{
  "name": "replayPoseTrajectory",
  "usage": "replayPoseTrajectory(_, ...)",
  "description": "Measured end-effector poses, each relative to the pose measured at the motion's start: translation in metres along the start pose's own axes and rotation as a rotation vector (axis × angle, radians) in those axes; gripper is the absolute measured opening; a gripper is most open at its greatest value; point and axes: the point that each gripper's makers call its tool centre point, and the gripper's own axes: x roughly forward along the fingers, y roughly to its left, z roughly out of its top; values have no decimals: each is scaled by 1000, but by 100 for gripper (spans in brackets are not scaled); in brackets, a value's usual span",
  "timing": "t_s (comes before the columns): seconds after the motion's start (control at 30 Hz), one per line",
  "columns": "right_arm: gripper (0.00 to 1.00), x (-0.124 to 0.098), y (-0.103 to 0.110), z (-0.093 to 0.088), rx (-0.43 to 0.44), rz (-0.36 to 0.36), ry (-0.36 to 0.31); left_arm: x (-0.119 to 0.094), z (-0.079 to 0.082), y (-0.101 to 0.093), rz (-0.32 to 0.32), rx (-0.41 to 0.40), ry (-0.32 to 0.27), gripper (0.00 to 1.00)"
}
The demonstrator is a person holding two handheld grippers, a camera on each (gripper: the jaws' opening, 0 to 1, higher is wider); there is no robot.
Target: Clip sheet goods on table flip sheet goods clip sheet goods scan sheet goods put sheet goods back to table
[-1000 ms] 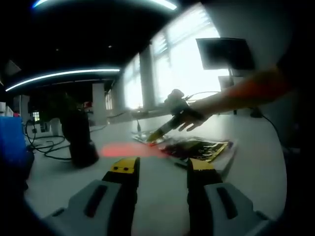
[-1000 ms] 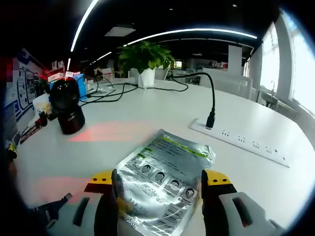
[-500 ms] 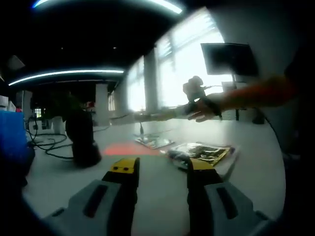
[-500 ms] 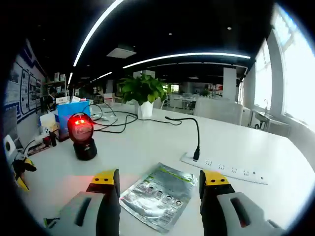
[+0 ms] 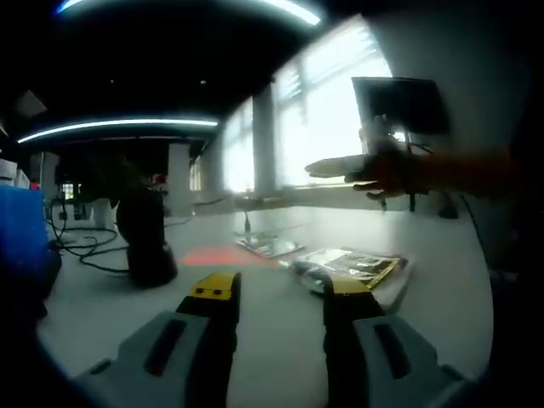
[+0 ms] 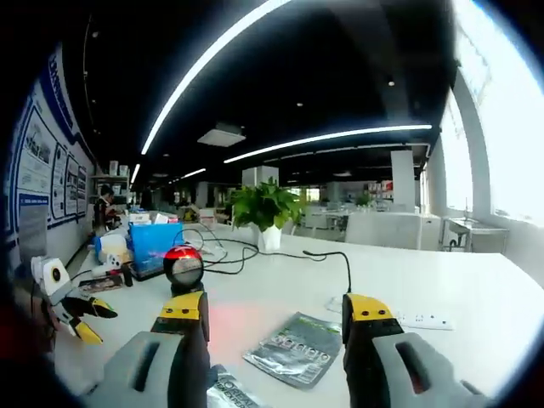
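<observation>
Our left gripper (image 5: 276,293) and right gripper (image 6: 274,313): jaws wide, holding nothing. Silver sheet pack (image 6: 301,347) flat on table (image 6: 442,302), just in front of scanner (image 6: 184,269). Risk we see: next clip skids thin pack instead of pinching edge.

Potted plant (image 6: 265,217) stands at the counter's (image 6: 476,297) far edge — a black cable (image 6: 327,259) curves just beside it, a blue box (image 6: 153,246) to its left

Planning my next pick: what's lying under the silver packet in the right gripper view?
The silver packet lies flat on the white table. Nothing shows beneath it, though anything thin underneath would be covered.
</observation>
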Motion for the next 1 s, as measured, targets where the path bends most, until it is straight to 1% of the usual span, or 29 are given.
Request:
replayPoseTrajectory(0.07, 58, -14, -1, 0, 3, -17, -16, 0, 0, 0, 1, -3, 0, 31)
replayPoseTrajectory(0.1, 58, -21, -3, 2, -24, -36, -32, 0, 0, 0, 1, -3, 0, 31)
replayPoseTrajectory(0.23, 58, -44, -3, 1, -37, -57, -43, 0, 1, 0, 0, 0, -4, 32)
replayPoseTrajectory(0.27, 57, -46, -9, 1, -43, -63, -48, 0, 1, 0, 2, 1, -3, 32)
replayPoseTrajectory(0.4, 57, -62, -13, -3, -57, -61, -57, 0, 0, 1, 9, 1, 2, 32)
replayPoseTrajectory(0.57, 56, -77, -9, -16, -66, -51, -58, 0, 0, 2, 12, 4, 2, 32)
replayPoseTrajectory(0.67, 54, -88, -8, -25, -55, -60, -64, 0, 0, 2, 14, 5, 1, 32)
replayPoseTrajectory(0.8, 53, -102, -5, -40, -70, -71, -60, 0, 1, 2, 16, 6, -4, 32)
replayPoseTrajectory(0.87, 53, -108, -5, -46, -48, -70, -61, 0, 2, 3, 16, 4, -6, 32)
replayPoseTrajectory(1.0, 53, -119, -11, -52, -13, -98, -73, -1, 3, 2, 15, 11, -10, 32)
